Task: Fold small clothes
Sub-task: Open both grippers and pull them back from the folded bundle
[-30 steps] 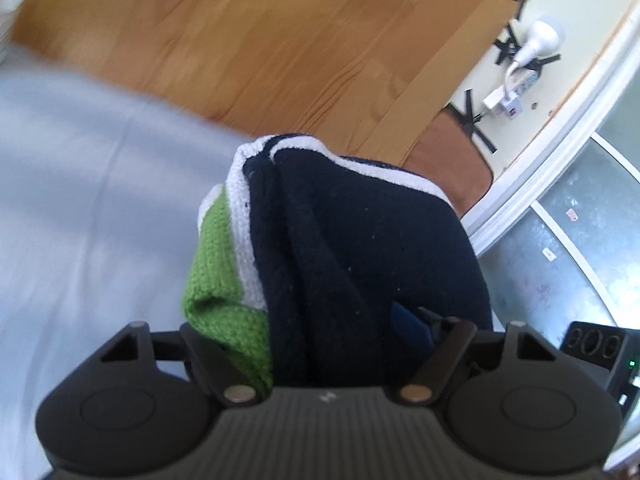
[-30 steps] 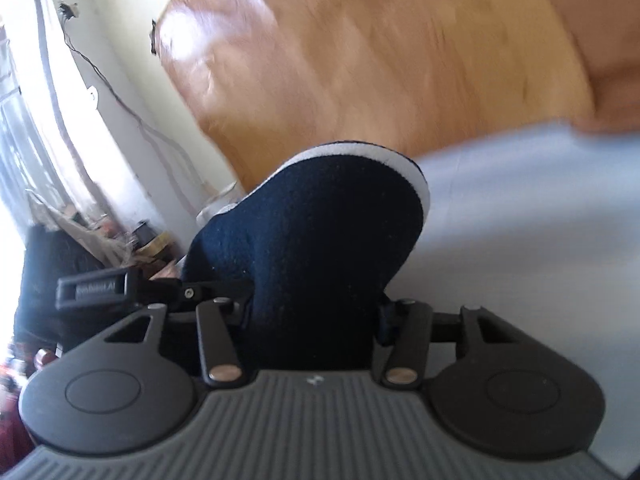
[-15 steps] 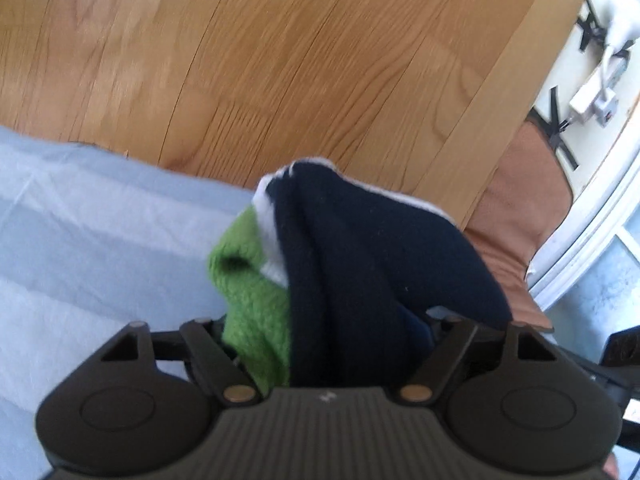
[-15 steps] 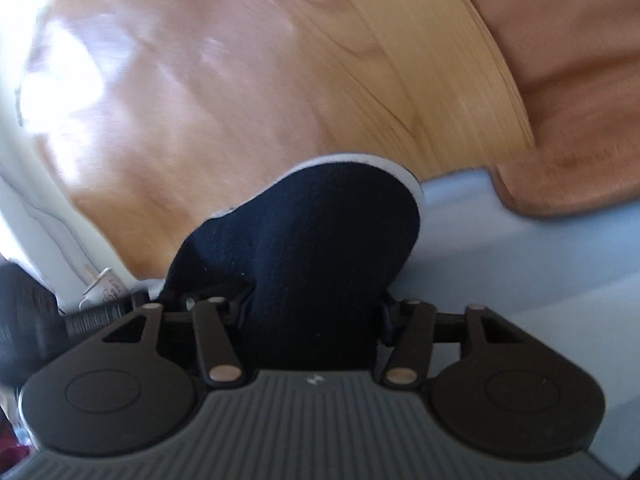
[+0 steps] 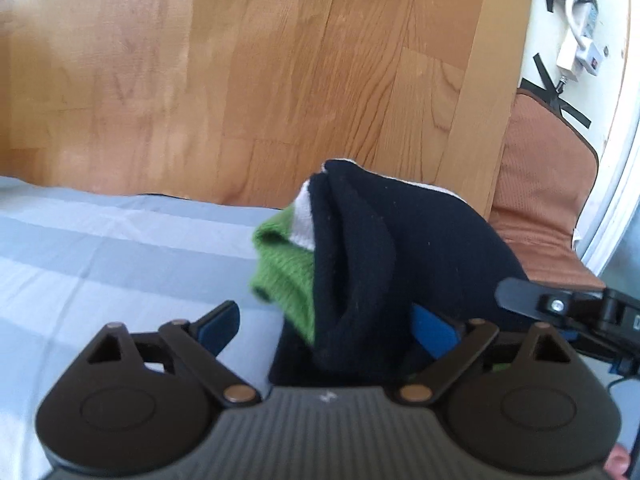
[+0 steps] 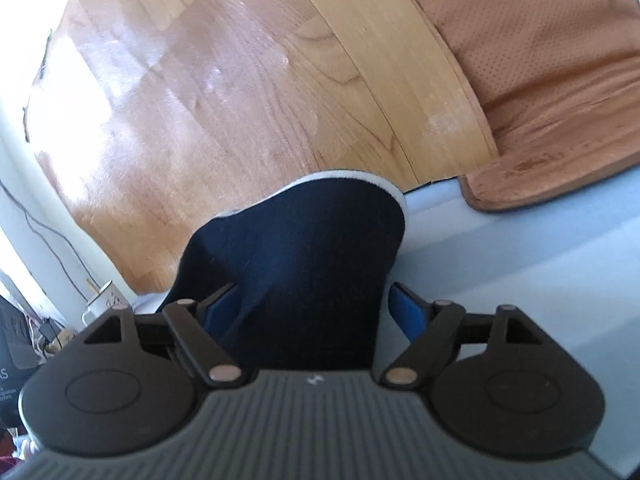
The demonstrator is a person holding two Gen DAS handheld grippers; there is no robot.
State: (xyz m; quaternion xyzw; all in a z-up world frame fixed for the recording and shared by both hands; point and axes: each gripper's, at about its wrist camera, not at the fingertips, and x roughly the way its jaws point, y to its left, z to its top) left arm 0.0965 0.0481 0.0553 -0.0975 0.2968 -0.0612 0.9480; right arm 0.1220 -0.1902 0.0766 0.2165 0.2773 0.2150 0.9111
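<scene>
While both the left hand-held gripper and right hand-held gripper stand spread around the navy garment, the fold seems released, so next both must draw back from it

In the left wrist view, the folded garment sits at the centre, between the fingers of the left gripper, which lies at 6 o'clock. The bed sheet spreads from 9 o'clock down to 7 o'clock, under the garment. The wooden floor fills 12 o'clock, behind the sheet. A cushion lies at 3 o'clock, and a power strip on the wall at 1 o'clock. The right gripper reaches in at 4 o'clock, touching the garment.

In the right wrist view, the garment rises between the right gripper's fingers, floor behind, cushion at 2 o'clock, sheet at 3 o'clock.
</scene>
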